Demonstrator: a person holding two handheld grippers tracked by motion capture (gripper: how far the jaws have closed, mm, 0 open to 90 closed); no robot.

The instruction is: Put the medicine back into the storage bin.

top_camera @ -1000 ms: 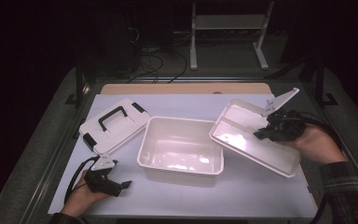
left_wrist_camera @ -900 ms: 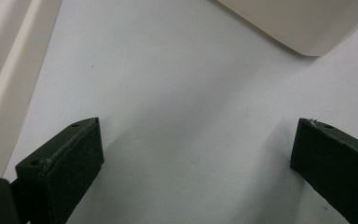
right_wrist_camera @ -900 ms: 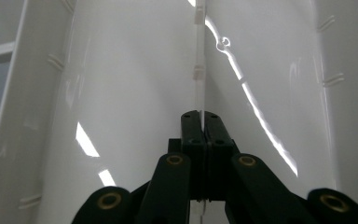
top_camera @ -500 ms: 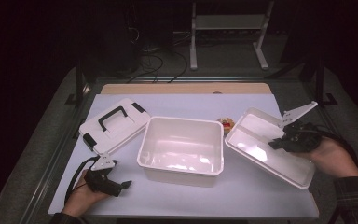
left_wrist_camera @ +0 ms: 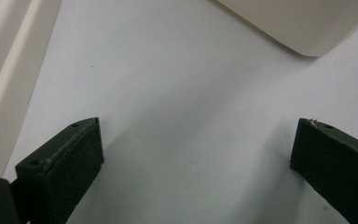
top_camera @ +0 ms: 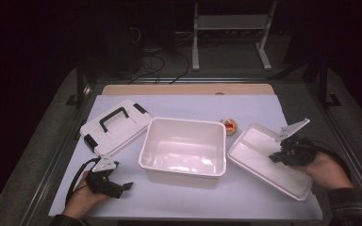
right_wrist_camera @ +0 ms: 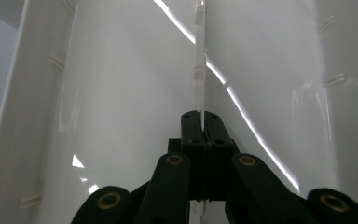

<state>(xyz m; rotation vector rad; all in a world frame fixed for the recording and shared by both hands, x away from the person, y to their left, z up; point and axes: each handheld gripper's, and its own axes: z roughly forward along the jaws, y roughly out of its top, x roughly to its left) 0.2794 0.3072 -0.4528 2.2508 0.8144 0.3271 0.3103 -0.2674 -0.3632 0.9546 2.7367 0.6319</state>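
Observation:
A deep white plastic box (top_camera: 181, 176) stands open in the middle of the table. Its lid (top_camera: 115, 125), with a black handle and black clips, lies flat at the left. To the right, a shallow white tray (top_camera: 259, 155) sits low over the table, slightly tilted. My right gripper (top_camera: 275, 157) is shut on the thin upright rib (right_wrist_camera: 199, 56) running down the tray's middle (right_wrist_camera: 121, 93), with the jaws (right_wrist_camera: 200, 121) pressed together on it. At the front left my left gripper (top_camera: 127, 187) rests on the table, its jaws (left_wrist_camera: 193, 163) wide open over bare white surface.
A small round object with a red centre (top_camera: 228, 125) lies between the box and the tray. A wooden board (top_camera: 188, 89) borders the far edge of the white mat. The box corner (left_wrist_camera: 303, 23) shows ahead of the left gripper, and the lid's edge (left_wrist_camera: 0, 70) at its left.
My right gripper has carried the tray rightward and down toward the table, uncovering the small round object. The left gripper has stayed put.

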